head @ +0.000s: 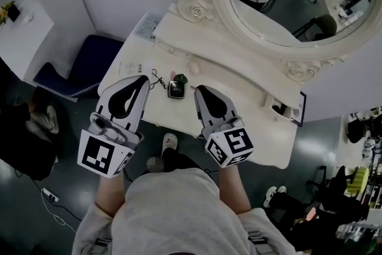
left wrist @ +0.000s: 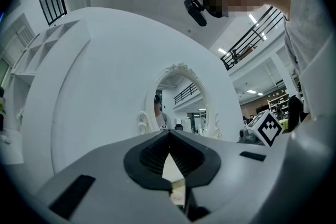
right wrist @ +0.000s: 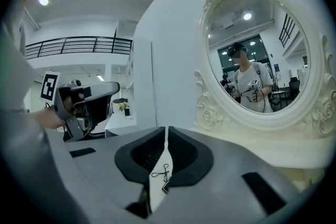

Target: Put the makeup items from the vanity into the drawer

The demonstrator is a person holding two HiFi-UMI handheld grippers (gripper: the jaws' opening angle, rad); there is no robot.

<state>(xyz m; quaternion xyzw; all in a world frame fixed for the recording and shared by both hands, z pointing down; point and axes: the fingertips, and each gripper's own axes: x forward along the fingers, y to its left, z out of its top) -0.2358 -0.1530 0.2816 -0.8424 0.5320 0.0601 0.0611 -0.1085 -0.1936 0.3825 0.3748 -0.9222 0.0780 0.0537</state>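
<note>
The task looks to be at its very start: the makeup items lie untouched on the table [head: 245,106], and no drawer shows in any view, open or otherwise. The left tongs [head: 143,78] and the right tongs [head: 198,88] hover side by side over the front edge, both pressed together at the tips with nothing between them. Between the two tips sit a small dark square compact [head: 177,89], a green-and-pink piece [head: 179,77] just behind it, and a thin black wire loop [head: 158,79] to its left; the loop also shows below the right tongs in the right gripper view. The oval mirror [head: 334,48] stands at the back. The next move probably calls for finding and pulling out the drawer under the table front with one gripper, or spreading one pair of tongs and lowering it over the compact, the nearest item.
</note>
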